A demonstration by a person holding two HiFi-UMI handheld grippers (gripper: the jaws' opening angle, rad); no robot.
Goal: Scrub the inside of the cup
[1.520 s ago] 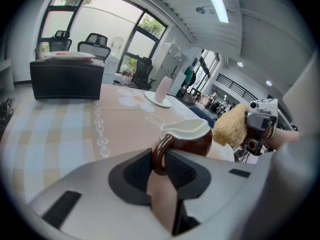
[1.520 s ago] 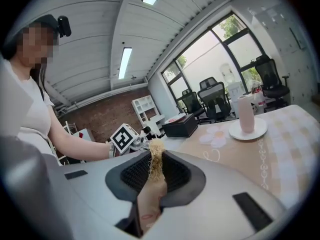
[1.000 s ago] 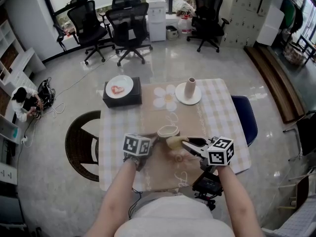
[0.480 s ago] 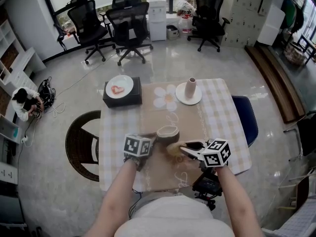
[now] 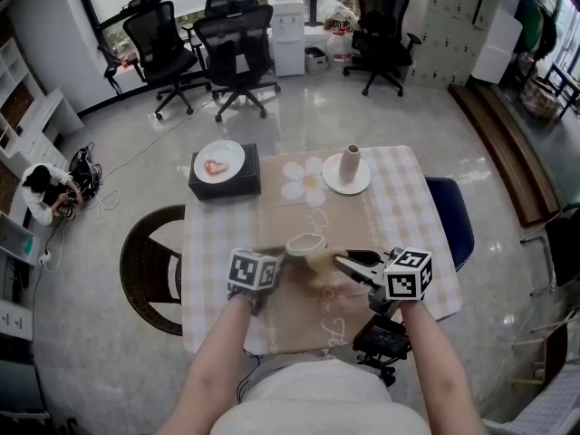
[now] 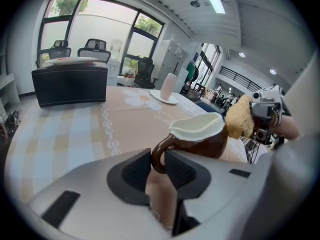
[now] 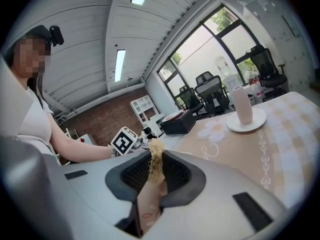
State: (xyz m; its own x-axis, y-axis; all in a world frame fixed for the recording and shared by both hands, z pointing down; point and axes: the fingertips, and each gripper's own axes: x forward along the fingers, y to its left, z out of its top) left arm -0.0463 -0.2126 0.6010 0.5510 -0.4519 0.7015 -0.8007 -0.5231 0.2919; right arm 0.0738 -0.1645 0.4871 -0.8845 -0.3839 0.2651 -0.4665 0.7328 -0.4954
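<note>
Brown glazed ceramic cup with a cream inside (image 5: 306, 242), pinched by its handle

The left gripper (image 5: 283, 255) has its jaws closed narrow on the cup's loop handle, so the cup is over the near middle of the checked-cloth table (image 5: 408, 208). The right gripper (image 5: 342, 263) is clamped tight on a scruffy tan fibre scrub pad (image 5: 323, 259), parked right at the cup's right rim. Honestly can't tell if they're touching. A round white plate (image 5: 332, 185) with a pale vase (image 5: 350, 161) sits far right.

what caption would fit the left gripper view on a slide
Left gripper pinches the handle of a brown, white-lined cup while a tan scrubber sits just beside its rim.
</note>
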